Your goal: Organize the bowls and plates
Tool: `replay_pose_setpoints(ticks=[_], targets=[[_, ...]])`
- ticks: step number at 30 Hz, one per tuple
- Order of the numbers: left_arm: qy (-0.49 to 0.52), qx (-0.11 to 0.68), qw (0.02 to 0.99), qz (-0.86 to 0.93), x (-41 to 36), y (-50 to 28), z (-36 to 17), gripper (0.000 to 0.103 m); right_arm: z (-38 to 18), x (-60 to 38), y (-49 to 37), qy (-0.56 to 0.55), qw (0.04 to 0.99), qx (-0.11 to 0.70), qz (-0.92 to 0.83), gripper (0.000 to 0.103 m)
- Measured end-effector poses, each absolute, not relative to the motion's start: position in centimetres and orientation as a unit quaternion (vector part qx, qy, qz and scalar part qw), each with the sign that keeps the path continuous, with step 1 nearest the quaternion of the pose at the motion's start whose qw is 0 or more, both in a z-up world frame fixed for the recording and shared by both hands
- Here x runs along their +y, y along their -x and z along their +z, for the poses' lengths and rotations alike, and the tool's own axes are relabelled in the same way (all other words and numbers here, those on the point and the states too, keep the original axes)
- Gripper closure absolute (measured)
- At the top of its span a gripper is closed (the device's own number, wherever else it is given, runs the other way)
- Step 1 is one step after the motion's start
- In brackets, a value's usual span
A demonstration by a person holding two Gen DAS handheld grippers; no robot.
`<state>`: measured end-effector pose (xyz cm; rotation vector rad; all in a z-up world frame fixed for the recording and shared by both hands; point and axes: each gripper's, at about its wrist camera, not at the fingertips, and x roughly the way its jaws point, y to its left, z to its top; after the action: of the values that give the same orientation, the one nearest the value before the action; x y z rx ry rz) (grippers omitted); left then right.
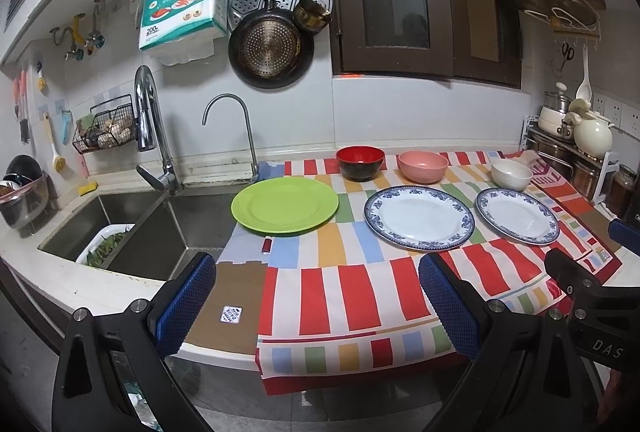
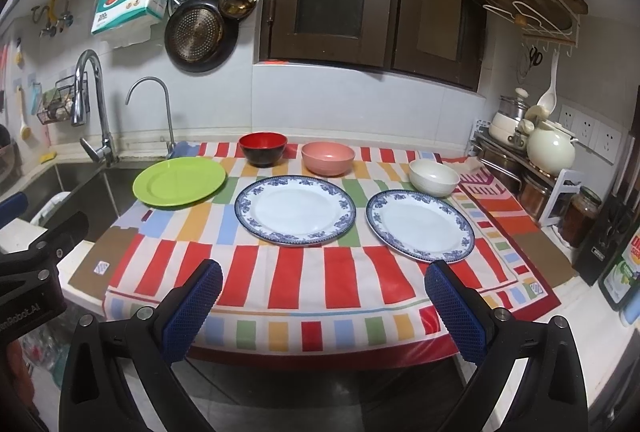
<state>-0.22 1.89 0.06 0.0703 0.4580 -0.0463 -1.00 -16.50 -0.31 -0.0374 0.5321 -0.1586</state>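
Stock, nothing sorted yet, in my judgement. Far row on the worktop: red bowl, pink bowl, white bowl. Nearer row: green plate left, two blue-rimmed plates. My left tool and right tool: both spread wide, empty, hovering at the near edge.

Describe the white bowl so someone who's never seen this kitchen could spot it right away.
Find the striped cloth covering the counter right of the sink. Three bowls stand along its back edge; take the one farthest right, nearest the pot rack, just behind the right-hand blue-rimmed plate. It is the plain white bowl; its neighbours are a pink bowl and a red-and-black bowl.
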Motion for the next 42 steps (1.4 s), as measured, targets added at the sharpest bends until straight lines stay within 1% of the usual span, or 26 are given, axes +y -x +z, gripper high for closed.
replay_pose_setpoints(ticks=[42], targets=[[-0.046, 0.216, 0.975, -0.011, 1.78, 0.43, 0.66, 0.0, 0.03, -16.26, 1.05, 0.018, 0.963, 0.258, -0.079, 0.001]])
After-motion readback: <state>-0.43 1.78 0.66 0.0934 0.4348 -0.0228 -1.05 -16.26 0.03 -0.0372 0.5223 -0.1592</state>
